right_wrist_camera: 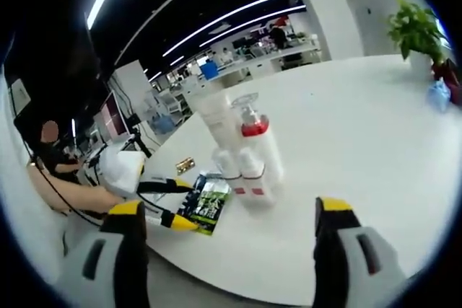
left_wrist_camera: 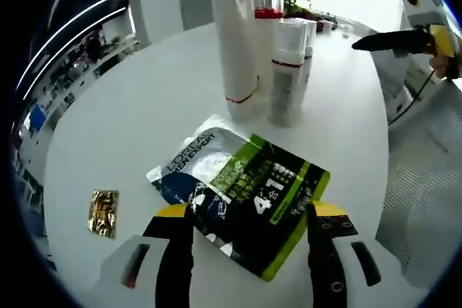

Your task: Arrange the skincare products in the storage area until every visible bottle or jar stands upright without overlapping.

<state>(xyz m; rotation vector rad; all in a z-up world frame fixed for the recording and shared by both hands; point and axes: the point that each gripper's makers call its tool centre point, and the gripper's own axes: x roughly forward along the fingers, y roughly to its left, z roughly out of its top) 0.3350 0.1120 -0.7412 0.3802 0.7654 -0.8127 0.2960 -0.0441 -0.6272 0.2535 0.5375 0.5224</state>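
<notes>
While the bottles point(left_wrist_camera: 267, 48) are stood upright together on the table point(left_wrist_camera: 130, 128), the flat sachet point(left_wrist_camera: 242, 189) is straddled by the released left gripper point(left_wrist_camera: 249, 232), so closing is judged next; the right gripper point(right_wrist_camera: 227, 232) is held released, well apart.

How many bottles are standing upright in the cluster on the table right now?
4: a tall white tube, a red-collared pump bottle behind it, and two short white bottles beside them. Tightly packed, so another may be hidden.

Each gripper point(left_wrist_camera: 250, 232) point(right_wrist_camera: 227, 236) has black jaws with yellow tips, white housings and dark slots.
</notes>
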